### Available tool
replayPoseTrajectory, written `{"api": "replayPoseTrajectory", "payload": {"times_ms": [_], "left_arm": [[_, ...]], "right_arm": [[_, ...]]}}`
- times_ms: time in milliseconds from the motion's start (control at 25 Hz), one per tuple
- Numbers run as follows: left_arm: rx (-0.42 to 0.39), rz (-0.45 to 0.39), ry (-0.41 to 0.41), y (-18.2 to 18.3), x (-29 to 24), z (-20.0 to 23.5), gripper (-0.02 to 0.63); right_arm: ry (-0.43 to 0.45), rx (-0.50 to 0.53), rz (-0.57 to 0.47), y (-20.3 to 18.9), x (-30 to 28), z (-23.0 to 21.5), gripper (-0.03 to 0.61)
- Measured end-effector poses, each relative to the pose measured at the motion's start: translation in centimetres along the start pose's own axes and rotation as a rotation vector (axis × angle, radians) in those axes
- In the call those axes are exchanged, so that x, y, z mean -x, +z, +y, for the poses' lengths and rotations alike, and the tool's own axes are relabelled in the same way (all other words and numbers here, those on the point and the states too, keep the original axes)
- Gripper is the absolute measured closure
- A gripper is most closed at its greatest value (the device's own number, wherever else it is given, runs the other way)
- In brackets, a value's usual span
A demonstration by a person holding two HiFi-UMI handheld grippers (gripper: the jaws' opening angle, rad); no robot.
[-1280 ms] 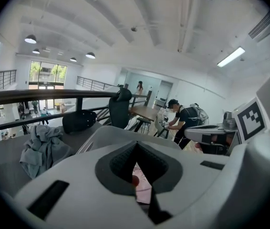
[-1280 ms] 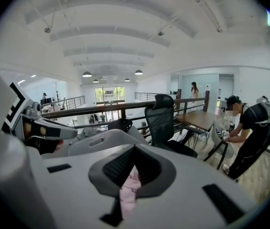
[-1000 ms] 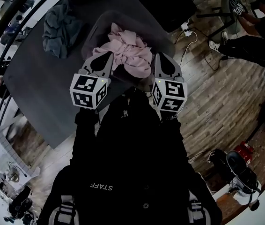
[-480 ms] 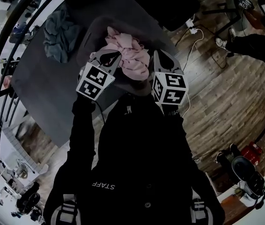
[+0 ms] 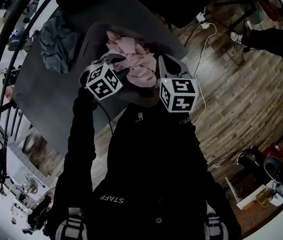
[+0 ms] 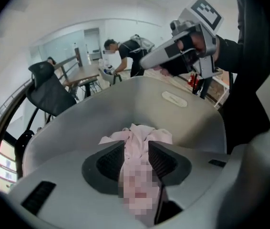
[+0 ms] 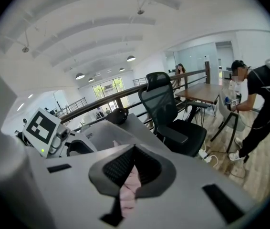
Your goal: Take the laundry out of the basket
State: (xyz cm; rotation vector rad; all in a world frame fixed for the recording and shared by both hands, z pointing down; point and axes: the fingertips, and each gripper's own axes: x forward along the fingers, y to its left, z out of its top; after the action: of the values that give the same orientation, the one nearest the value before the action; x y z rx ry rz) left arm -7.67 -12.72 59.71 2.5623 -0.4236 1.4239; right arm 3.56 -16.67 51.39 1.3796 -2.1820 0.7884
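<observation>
A pile of pink laundry [image 5: 134, 59] fills the grey basket [image 5: 92, 34] on the dark table [image 5: 46, 89]. Both grippers reach into it from the near side. My left gripper [image 5: 120, 64] is at the pile's left; in the left gripper view a pink garment [image 6: 137, 137] fills the gap of the left gripper [image 6: 136, 159] and touches both pads, and the jaws are opening. My right gripper [image 5: 162, 66] is at the pile's right edge. In the right gripper view the right gripper [image 7: 134, 168] is shut on a fold of pink cloth [image 7: 130, 187].
A grey-blue garment [image 5: 56, 41] lies on the table left of the basket. A black office chair [image 7: 168, 109] stands beyond the table, and a power strip with cable [image 5: 204, 24] lies on the wood floor. A person [image 7: 259, 104] works at another table to the right.
My left gripper has moved right and inward over the pink pile, its marker cube turning. The right gripper has stayed at the pile's right edge.
</observation>
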Motion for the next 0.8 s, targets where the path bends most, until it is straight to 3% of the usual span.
{"api": "replayPoseTrajectory", "payload": {"times_ms": [200, 520, 800], "left_arm": [[-0.105, 0.076, -0.057, -1.1, -1.9, -0.6, 0.418], [-0.398, 0.273, -0.166, -5.6, -6.4, -1.3, 0.268], [-0.494, 0.308, -0.19, -7.1, -8.9, -1.4, 0.239]], "right_arm": [[0.014, -0.019, 0.023, -0.1, -0.8, -0.4, 0.565], [0.012, -0.015, 0.047, -0.1, -1.8, -1.5, 0.563], [0.002, -0.028, 0.066, -0.5, -2.3, -2.5, 0.564]]}}
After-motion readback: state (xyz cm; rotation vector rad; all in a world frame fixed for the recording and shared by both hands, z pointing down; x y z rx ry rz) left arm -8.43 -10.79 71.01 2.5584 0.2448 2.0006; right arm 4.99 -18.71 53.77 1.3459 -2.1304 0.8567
